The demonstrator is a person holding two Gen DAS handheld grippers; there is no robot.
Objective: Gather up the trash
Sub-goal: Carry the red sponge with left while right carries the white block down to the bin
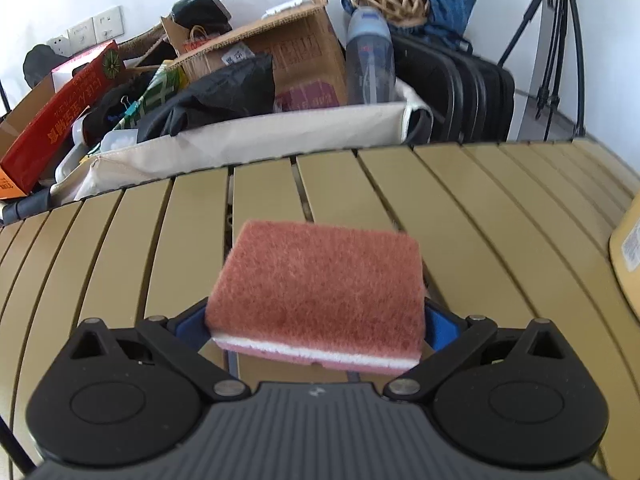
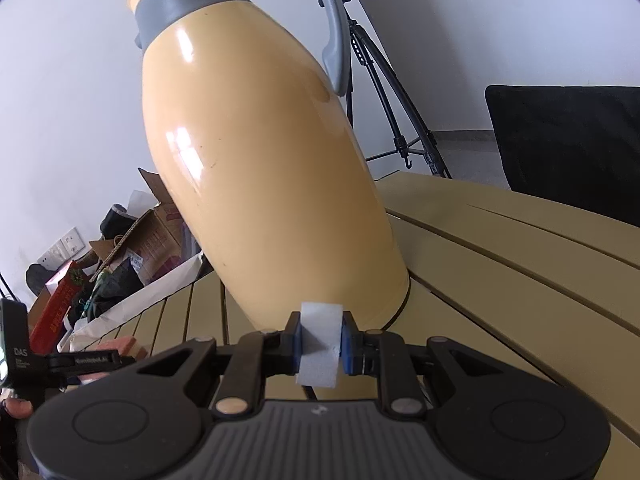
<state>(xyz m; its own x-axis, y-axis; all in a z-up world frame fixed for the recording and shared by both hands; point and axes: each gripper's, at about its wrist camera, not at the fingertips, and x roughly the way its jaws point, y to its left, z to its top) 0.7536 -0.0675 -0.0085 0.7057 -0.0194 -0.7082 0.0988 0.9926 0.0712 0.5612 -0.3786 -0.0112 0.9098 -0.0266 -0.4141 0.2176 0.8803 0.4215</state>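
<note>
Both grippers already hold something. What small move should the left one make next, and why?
Probably carry the sponge forward, past the table's far edge, toward the cream bag of clutter. The left gripper clamps the sponge above the slats, and the bag stands open just beyond. The right gripper is shut on a white foam piece beside the jug.

Two low wrist views, shared table (image 1: 460,200)

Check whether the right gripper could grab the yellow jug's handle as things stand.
Probably not. The right gripper is already shut on a white foam piece, and the grey handle sits high on the far side of the yellow jug.
</note>
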